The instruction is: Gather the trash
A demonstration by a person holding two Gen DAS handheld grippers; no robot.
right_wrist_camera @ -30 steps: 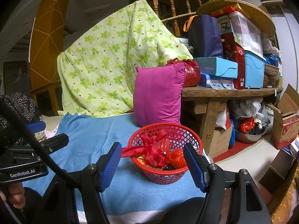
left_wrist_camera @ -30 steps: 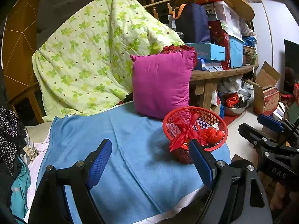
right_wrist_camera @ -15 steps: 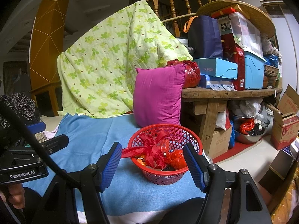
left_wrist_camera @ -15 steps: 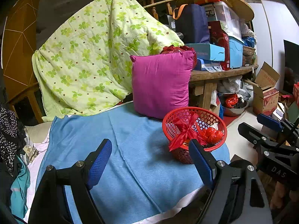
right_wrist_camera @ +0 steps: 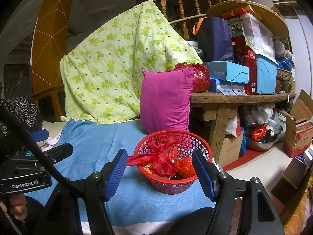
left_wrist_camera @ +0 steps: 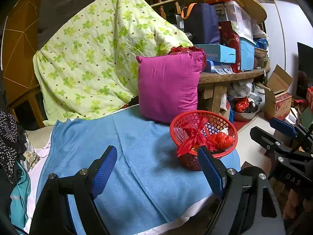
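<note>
Trash fills a red mesh basket (right_wrist_camera: 174, 168) at the near right corner of a blue blanket (left_wrist_camera: 127, 156), red ribbon (right_wrist_camera: 158, 156) and crumpled red wrappers (right_wrist_camera: 184, 165) heaped above orange scraps; a magenta pillow (right_wrist_camera: 166, 99) stands upright just behind it, against a green clover-print quilt (right_wrist_camera: 117, 62) draped over a wooden railing; a cluttered wooden bench (right_wrist_camera: 240, 98) carries boxes and a red bag beside the pillow.

2 hand-held grippers hover short of the basket, both with blue pads spread wide and nothing between them; the right gripper (right_wrist_camera: 159, 173) points straight at the basket, which sits framed between its fingers but beyond their tips; the left gripper (left_wrist_camera: 156, 171) aims at bare blanket, the basket just past its right finger.

No loose litter shows on the blanket, so the gathering step looks finished or nearly so; the hands appear paused, either scanning for a last piece or lining up on the basket; the bedding at the far left is too tangled to rule out a stray scrap.

The next move likely calls for the right gripper to advance and close on the basket's rim, or for both to brace its sides; the thin plastic mesh may flex, and the ribbon trailing over the left edge could snag or spill if the basket tips.
</note>
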